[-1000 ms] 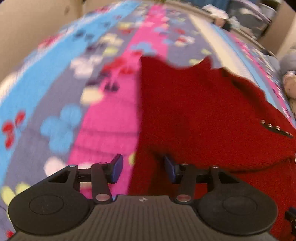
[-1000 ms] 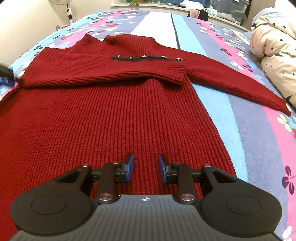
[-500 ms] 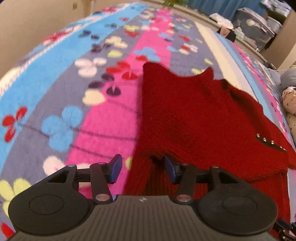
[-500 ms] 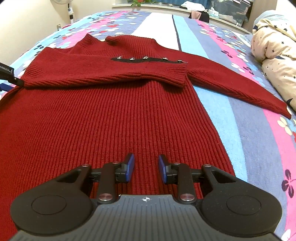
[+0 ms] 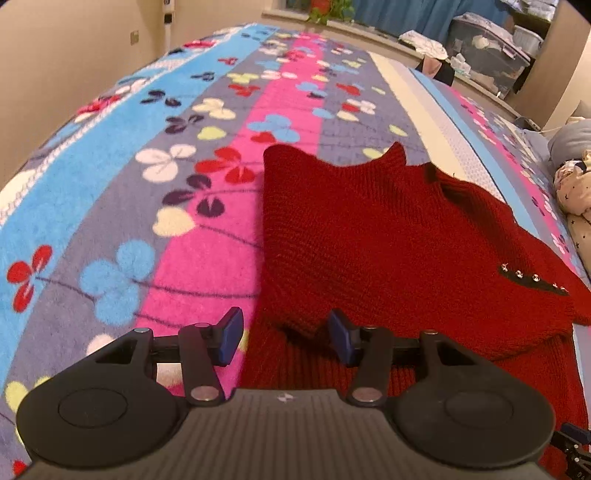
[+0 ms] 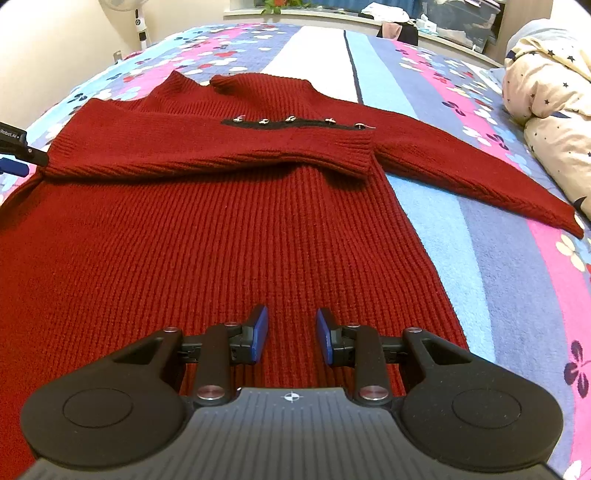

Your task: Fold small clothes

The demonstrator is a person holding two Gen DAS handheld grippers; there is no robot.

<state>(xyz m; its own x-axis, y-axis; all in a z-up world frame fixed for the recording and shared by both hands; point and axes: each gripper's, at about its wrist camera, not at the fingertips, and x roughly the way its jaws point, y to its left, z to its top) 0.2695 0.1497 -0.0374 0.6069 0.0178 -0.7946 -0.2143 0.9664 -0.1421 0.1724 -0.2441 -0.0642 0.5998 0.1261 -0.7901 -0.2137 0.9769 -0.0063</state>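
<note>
A red ribbed knit sweater lies flat on the flowered blanket. Its left sleeve is folded across the chest, with the cuff below a black strip of silver buttons. The other sleeve stretches out to the right. My left gripper is open at the sweater's left edge; the corner of the folded sleeve lies between its fingers, unpinched. In the right wrist view its tip shows at the far left. My right gripper hovers open over the sweater's lower body.
A star-patterned duvet is bunched at the bed's right side. A fan stands by the wall at the back left. Storage boxes and a windowsill with a plant lie beyond the bed's far end.
The left wrist view has tilted up a little and lost its blur, so more of the far bed shows. The right gripper and the sweater have not moved.
</note>
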